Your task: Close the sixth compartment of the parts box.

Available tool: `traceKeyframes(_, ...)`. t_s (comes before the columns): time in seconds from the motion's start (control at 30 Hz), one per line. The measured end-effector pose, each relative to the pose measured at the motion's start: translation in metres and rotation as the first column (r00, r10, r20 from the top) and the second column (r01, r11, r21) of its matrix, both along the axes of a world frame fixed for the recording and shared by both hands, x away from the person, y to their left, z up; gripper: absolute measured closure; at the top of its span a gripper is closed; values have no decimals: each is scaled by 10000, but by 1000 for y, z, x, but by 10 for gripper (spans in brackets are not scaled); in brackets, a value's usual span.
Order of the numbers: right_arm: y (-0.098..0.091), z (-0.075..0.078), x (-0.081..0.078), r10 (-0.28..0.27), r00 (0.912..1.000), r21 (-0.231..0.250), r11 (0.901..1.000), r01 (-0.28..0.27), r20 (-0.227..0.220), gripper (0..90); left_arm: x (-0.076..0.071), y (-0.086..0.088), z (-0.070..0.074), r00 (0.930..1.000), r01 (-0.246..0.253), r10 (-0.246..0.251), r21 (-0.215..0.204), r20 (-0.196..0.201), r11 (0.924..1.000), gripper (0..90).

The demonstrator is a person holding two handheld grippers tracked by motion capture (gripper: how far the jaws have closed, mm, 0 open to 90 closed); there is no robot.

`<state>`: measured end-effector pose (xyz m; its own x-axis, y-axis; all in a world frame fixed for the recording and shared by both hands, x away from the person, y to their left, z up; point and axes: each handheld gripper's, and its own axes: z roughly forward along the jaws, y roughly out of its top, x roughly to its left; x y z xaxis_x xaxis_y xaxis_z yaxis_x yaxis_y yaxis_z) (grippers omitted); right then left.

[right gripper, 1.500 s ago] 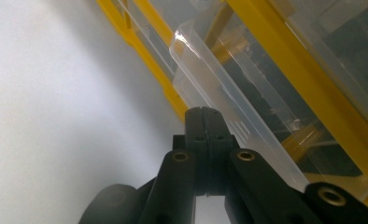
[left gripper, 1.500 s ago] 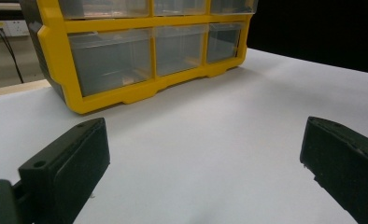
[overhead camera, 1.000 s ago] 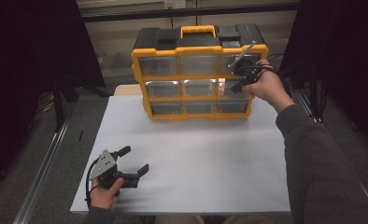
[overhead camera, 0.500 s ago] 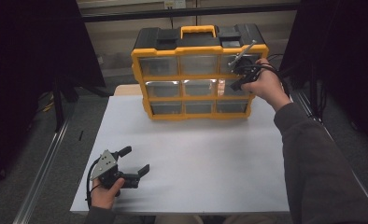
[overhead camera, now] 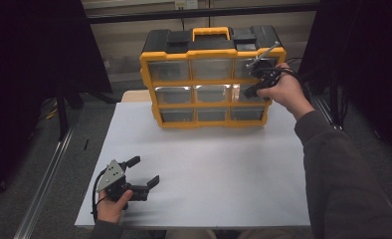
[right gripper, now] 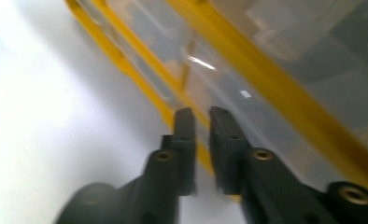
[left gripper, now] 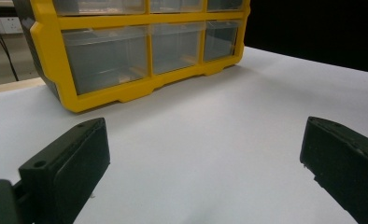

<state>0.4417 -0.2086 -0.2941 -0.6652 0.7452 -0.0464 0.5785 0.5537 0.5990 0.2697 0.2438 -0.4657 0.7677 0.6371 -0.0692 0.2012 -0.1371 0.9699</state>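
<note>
A yellow and black drawer organizer (overhead camera: 211, 74) with clear drawers stands at the back of the white table (overhead camera: 209, 164). My right gripper (overhead camera: 251, 82) is held against its right side, at the middle-row drawer (overhead camera: 245, 92). In the right gripper view the jaws (right gripper: 201, 114) stand a narrow gap apart, close to the yellow frame (right gripper: 275, 70). They have just been opening, and nothing is pressed between the pads. My left gripper (overhead camera: 145, 170) rests near the front left of the table, open wide with nothing between its jaws (left gripper: 203, 140), facing the bottom drawers (left gripper: 107, 60).
The organizer has a yellow carry handle (overhead camera: 212, 33) on its black top. Dark surroundings flank the table, and a metal rail (overhead camera: 49, 169) runs along its left side. A sleeved forearm (overhead camera: 333, 164) crosses the table's right edge.
</note>
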Motion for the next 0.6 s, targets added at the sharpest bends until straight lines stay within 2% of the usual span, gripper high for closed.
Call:
traceKeyframes(0.03, 0, 1, -3, -50, 9998, 237, 9997, 54, -184, 739, 0, 0, 0, 10000, 0, 0, 1, 0, 10000, 15)
traceKeyframes(0.07, 0, 1, -5, -64, 9996, 324, 9994, 72, -274, 717, 0, 1, 0, 10000, 82, -83, 216, 47, 9997, 15)
traceKeyframes(0.13, -1, 0, -10, -2, 9995, 474, 9989, 16, -306, 669, 0, 0, 0, 9997, -89, 87, 122, 226, 9999, 15)
traceKeyframes(0.17, 0, -2, -12, 47, 9991, 477, 9989, -27, -417, 636, 0, 2, 1, 9998, 119, -127, 466, 160, 9988, 15)
traceKeyframes(0.23, -1, -5, -15, 155, 9985, 691, 9975, -119, -522, 568, 0, 1, 0, 9995, 29, -36, 224, 304, 9997, 15)
traceKeyframes(0.3, -1, -7, -19, 247, 9988, 849, 9962, -209, -433, 541, 0, 2, 0, 9996, -34, 23, 355, 292, 9994, 15)
traceKeyframes(0.37, -2, -10, -23, 315, 9987, 1062, 9940, -272, -390, 468, 1, 0, -1, 9997, -8, 4, 171, 243, 9999, 15)
traceKeyframes(0.4, -2, -11, -24, 263, 9987, 1100, 9937, -215, -426, 447, 1, 0, 0, 9995, -149, 143, 221, 272, 9996, 15)
traceKeyframes(0.43, -2, -14, -26, 405, 9984, 1282, 9911, -352, -392, 429, 1, 1, 0, 9993, -47, 32, 404, 362, 9992, 15)
traceKeyframes(0.5, -3, -18, -30, 379, 9984, 1288, 9911, -322, -418, 374, 1, -2, -1, 9996, 65, -68, 130, 291, 9999, 15)
traceKeyframes(0.53, -3, -19, -31, 461, 9983, 1413, 9891, -406, -358, 371, 0, -2, 0, 9994, -209, 202, 251, 292, 9995, 15)
traceKeyframes(0.6, -4, -21, -35, 605, 9976, 1594, 9857, -546, -323, 343, 0, -2, -1, 9993, -257, 250, 264, 268, 9993, 15)
